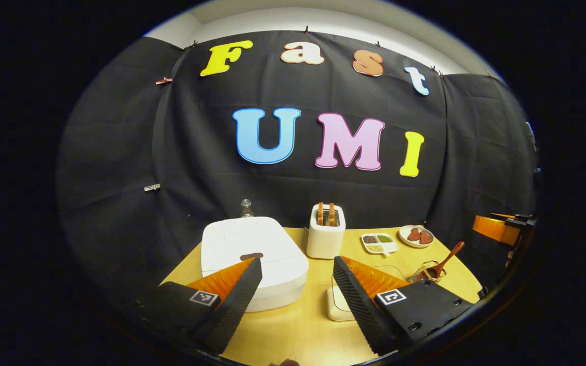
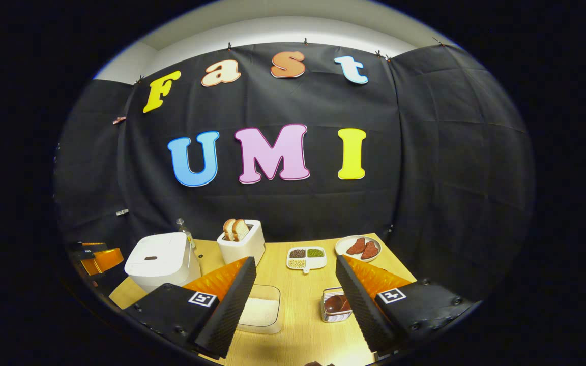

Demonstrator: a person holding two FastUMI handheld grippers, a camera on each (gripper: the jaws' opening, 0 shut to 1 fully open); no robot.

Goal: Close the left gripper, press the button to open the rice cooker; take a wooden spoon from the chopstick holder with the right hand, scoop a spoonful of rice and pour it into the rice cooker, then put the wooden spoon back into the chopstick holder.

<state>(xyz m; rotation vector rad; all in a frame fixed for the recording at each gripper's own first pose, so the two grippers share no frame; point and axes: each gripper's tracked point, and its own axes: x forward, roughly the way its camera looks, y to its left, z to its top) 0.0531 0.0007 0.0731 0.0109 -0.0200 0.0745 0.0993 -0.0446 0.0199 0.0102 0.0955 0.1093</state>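
From my seat the table (image 2: 303,325) reads as pale wood-look laminate, smooth with a soft sheen. The rice cooker (image 1: 252,256) is white plastic, smooth and faintly glossy, and so is the toaster (image 1: 325,236). The wooden spoon (image 1: 445,262) looks like dark polished wood, sitting in a wire metal chopstick holder (image 2: 336,305). The rice container (image 2: 260,310) is clear smooth plastic. My left tongs (image 1: 297,284) show ribbed, matt pads. The booth wall is matt, creased black cloth

A staged recording booth dressed as a kitchen: black cloth walls (image 2: 450,178) enclose a wooden tabletop (image 2: 303,284) holding a rice cooker (image 2: 160,262) and a toaster (image 2: 242,243).
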